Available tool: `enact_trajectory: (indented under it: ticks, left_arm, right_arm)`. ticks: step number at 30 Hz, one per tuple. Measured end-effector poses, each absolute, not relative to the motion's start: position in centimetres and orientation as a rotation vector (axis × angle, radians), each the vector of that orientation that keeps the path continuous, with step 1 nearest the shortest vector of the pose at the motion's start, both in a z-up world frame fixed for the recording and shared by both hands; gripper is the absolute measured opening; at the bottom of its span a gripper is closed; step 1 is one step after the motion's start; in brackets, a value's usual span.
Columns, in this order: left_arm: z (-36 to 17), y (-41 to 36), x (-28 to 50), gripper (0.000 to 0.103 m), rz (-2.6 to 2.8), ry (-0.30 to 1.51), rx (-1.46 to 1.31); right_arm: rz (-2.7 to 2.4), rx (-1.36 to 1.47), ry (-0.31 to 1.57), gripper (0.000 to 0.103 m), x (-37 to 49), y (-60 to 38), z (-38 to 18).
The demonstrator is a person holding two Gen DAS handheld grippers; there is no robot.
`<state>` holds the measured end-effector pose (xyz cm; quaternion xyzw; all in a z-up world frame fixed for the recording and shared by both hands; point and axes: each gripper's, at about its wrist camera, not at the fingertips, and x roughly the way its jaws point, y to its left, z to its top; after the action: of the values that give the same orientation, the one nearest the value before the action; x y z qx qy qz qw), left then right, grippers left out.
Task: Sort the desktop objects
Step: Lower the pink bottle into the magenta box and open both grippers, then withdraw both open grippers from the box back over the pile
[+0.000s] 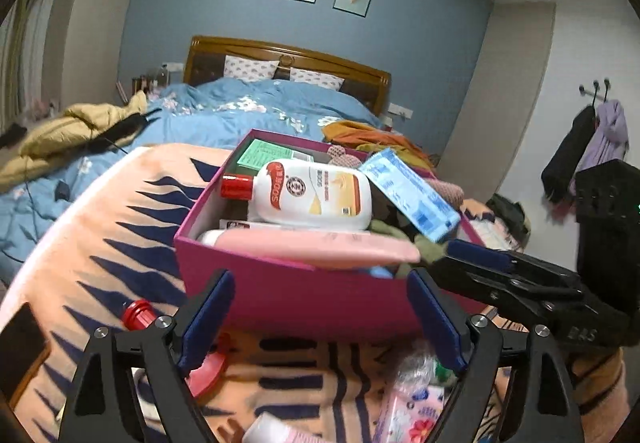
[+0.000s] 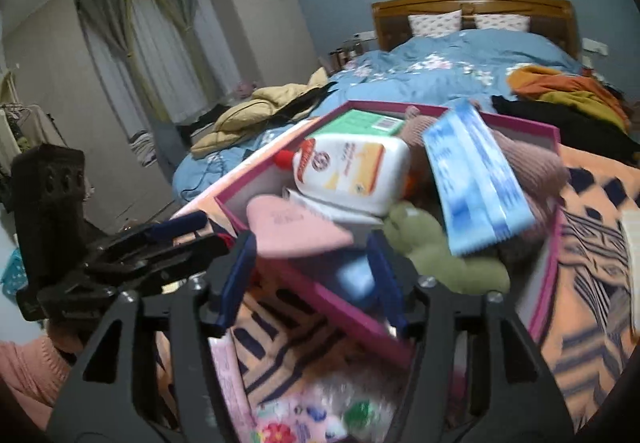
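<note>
Magenta box [image 1: 304, 295] heaped full at twelve o'clock, my left gripper [image 1: 320, 319] wide before its near wall, my right gripper [image 2: 312, 279] open astride its corner, holding nothing.

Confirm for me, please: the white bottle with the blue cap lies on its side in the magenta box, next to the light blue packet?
Not quite: the white bottle has a red cap, not a blue one, as the left wrist view shows. The rest holds: it lies on its side in the magenta box, next to the light blue packet.
</note>
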<state>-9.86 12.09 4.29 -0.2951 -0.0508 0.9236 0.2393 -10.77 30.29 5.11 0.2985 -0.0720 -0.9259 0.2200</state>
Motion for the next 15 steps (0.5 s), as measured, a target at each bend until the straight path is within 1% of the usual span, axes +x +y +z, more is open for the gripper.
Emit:
enact_trajectory:
  ticks: [1,2,4,7,9,10,11,15]
  left_arm:
    - [4.2,12.2,-9.3,0.103,2.547,-0.112,-0.805]
    - [4.2,12.3,-8.7,0.103,2.571,-0.083,-0.796]
    - [4.1,12.6,-7.6,0.103,2.611,-0.018,-0.788]
    - [4.0,13.1,-6.2,0.103,2.652,0.058,-0.79]
    - [4.0,13.1,-5.4,0.103,2.674,0.084,-0.788]
    - [4.0,12.9,-5.1,0.103,2.681,0.083,-0.79]
    - [4.0,12.7,-4.8,0.103,2.683,0.074,-0.793]
    - [4.2,12.0,-3.7,0.103,2.707,0.069,-0.798]
  right_arm:
    - [-2.583,0.818,-0.195,0.069,-10.0,30.4,4.9]
    - [-2.598,0.814,-0.189,0.075,-9.4,30.4,4.8]
    - [-2.639,0.808,-0.185,0.08,-7.8,30.5,4.5]
    - [-2.689,0.803,-0.182,0.084,-5.9,30.4,4.0]
    - [-2.726,0.808,-0.183,0.089,-4.8,30.2,3.7]
    - [-2.743,0.814,-0.182,0.095,-4.2,30.1,3.6]
    - [-2.761,0.82,-0.181,0.097,-3.7,29.9,3.6]
    - [-2.812,0.811,-0.142,0.099,-2.4,29.0,3.4]
